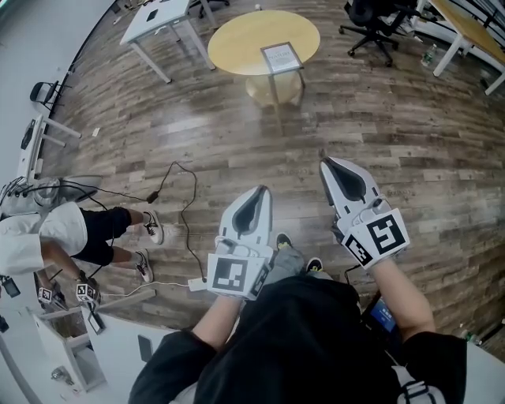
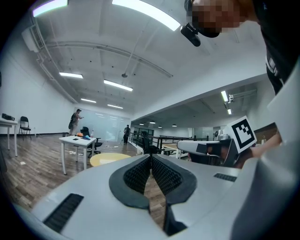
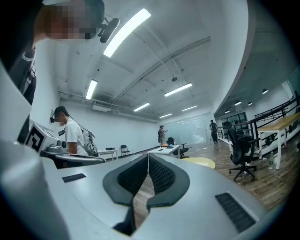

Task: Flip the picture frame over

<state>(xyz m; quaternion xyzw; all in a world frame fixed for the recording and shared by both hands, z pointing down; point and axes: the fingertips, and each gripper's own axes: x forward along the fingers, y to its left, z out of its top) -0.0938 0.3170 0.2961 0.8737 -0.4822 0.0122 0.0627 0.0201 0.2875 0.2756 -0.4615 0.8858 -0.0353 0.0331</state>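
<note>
The picture frame (image 1: 282, 57) lies flat on a round yellow table (image 1: 237, 35) far ahead across the wooden floor. In the head view my left gripper (image 1: 260, 191) and my right gripper (image 1: 325, 163) are held side by side at waist height, both pointing level toward that table and well short of it. Both are shut, the dark pads meeting at the tips with nothing between them, as the left gripper view (image 2: 151, 157) and the right gripper view (image 3: 148, 157) show. The yellow table (image 2: 105, 158) appears small beyond the left jaws.
A white table (image 1: 154, 17) stands left of the round one and a black office chair (image 1: 375, 20) to its right. A cable (image 1: 185, 213) trails over the floor ahead on the left, near a seated person (image 1: 71, 237). Wood-topped desks (image 1: 473, 31) line the right side.
</note>
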